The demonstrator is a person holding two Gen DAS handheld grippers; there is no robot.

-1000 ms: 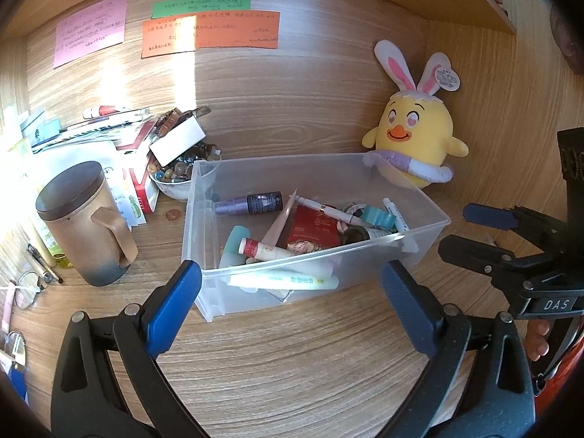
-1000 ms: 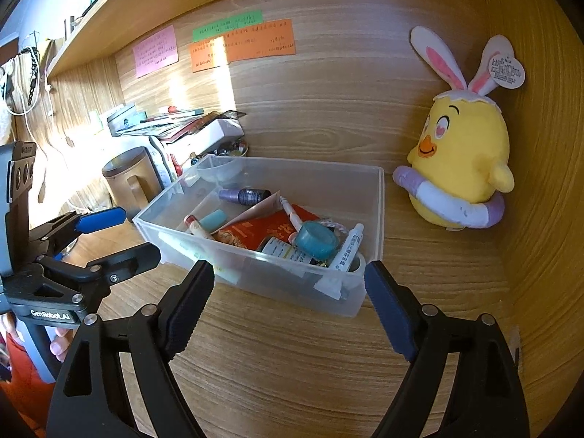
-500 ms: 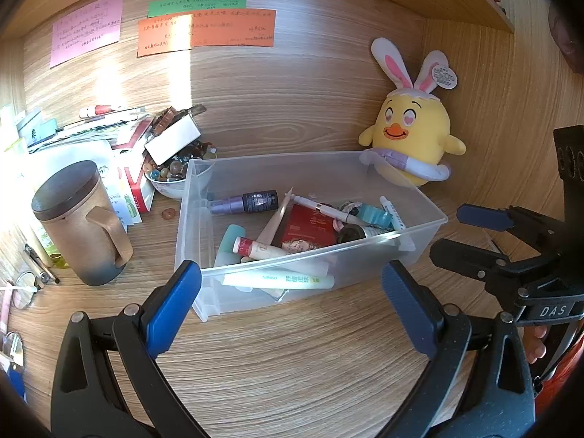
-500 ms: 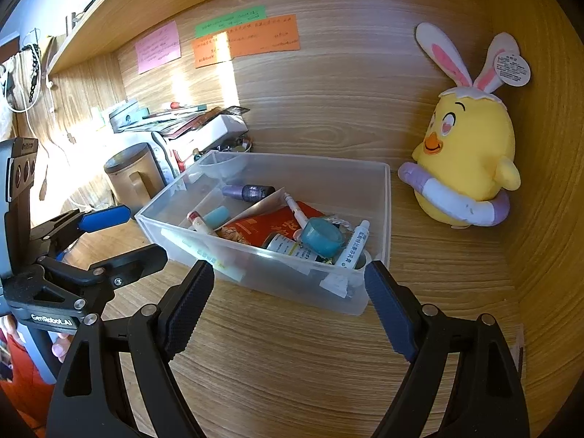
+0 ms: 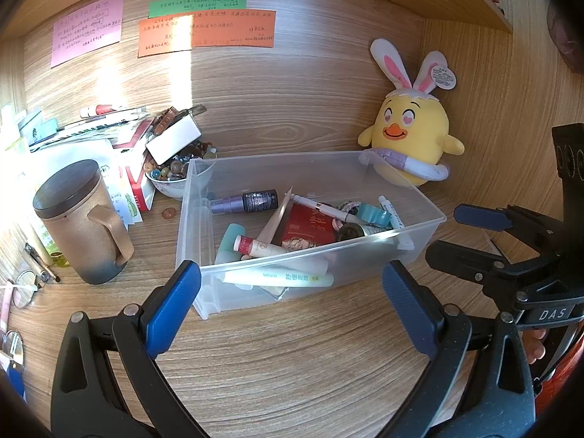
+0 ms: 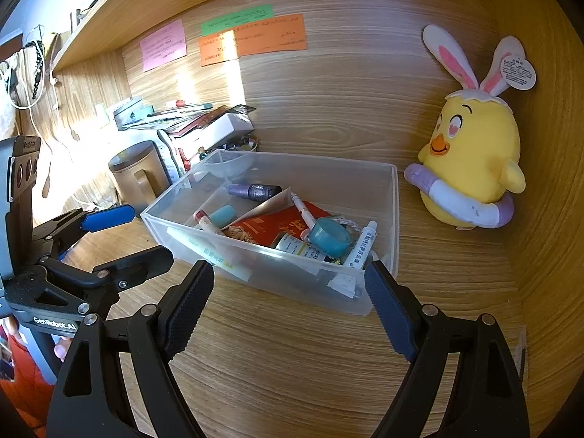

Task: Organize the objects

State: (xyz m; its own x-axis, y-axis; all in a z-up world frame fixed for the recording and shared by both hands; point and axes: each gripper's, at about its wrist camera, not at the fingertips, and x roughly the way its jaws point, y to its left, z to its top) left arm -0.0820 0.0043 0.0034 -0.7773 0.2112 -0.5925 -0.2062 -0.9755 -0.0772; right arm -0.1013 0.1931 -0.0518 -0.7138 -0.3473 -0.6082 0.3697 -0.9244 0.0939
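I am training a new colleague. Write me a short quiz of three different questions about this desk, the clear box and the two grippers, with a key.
1. True or false: the clear box is empty.
2. Which thing stands behind the box's far right corner? A) the brown mug B) the yellow chick plush C) the bowl of beads
3. Fill in: the left gripper and the right gripper are both ____ and hold nothing.

Key
1. False: it holds a purple bottle, a red packet, a teal tape roll and tubes.
2. B
3. open
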